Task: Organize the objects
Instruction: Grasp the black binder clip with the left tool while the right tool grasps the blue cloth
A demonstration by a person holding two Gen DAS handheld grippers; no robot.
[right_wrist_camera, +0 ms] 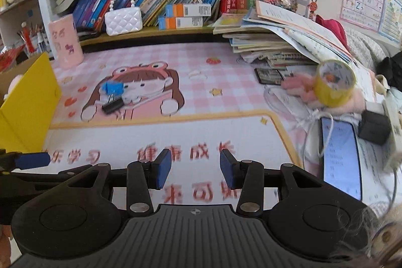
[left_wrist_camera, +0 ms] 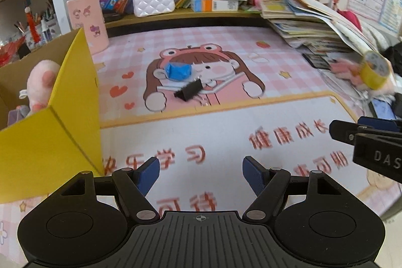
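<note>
A blue crumpled object (left_wrist_camera: 178, 70) and a black binder clip (left_wrist_camera: 189, 90) lie on the pink cartoon desk mat (left_wrist_camera: 226, 54); both also show in the right wrist view, the blue object (right_wrist_camera: 112, 88) above the clip (right_wrist_camera: 113, 105). A yellow tape roll (left_wrist_camera: 374, 70) rests on a pink fluffy thing at the right (right_wrist_camera: 334, 82). A yellow cardboard box (left_wrist_camera: 50, 137) at the left holds a pink plush toy (left_wrist_camera: 41, 82). My left gripper (left_wrist_camera: 201, 175) is open and empty above the mat's near part. My right gripper (right_wrist_camera: 196, 171) is open and empty.
A bookshelf with books and a white quilted handbag (left_wrist_camera: 153, 1) runs along the back. A pink cup (left_wrist_camera: 88, 21) stands back left. A stack of booklets (right_wrist_camera: 276, 42) sits at the right, with a lit phone (right_wrist_camera: 341, 155), cables and a black charger (right_wrist_camera: 374, 127).
</note>
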